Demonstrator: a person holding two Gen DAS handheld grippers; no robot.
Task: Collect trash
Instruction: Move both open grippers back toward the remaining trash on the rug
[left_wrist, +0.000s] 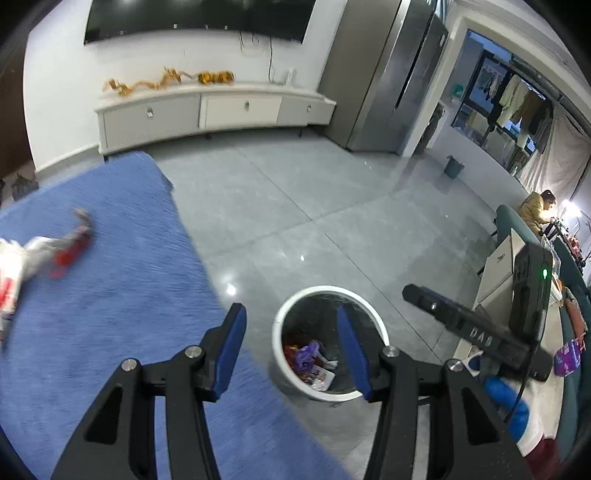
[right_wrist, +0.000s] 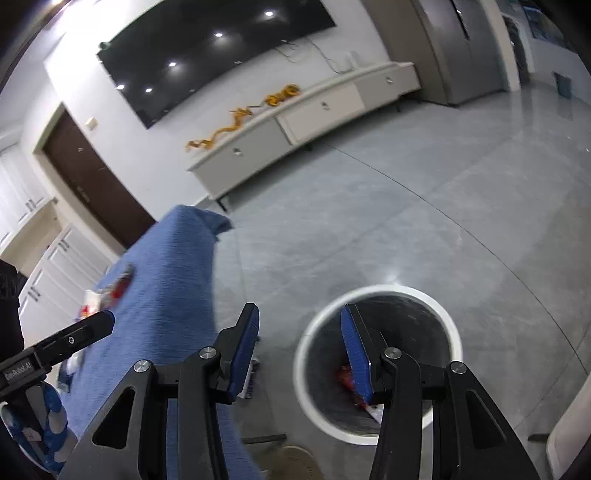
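Left-wrist view showed the left gripper (left_wrist: 291, 339) spread and empty above the bin (left_wrist: 277, 334); right gripper (right_wrist: 299, 347) likewise; wrappers (left_wrist: 55, 251) lay well apart on the blue cloth (left_wrist: 129, 277); a hasty grab risked snagging it.

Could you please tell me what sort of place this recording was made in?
Probably a home living room: a large wall-mounted TV above a long white media cabinet, a tiled floor, and a white trash bin.
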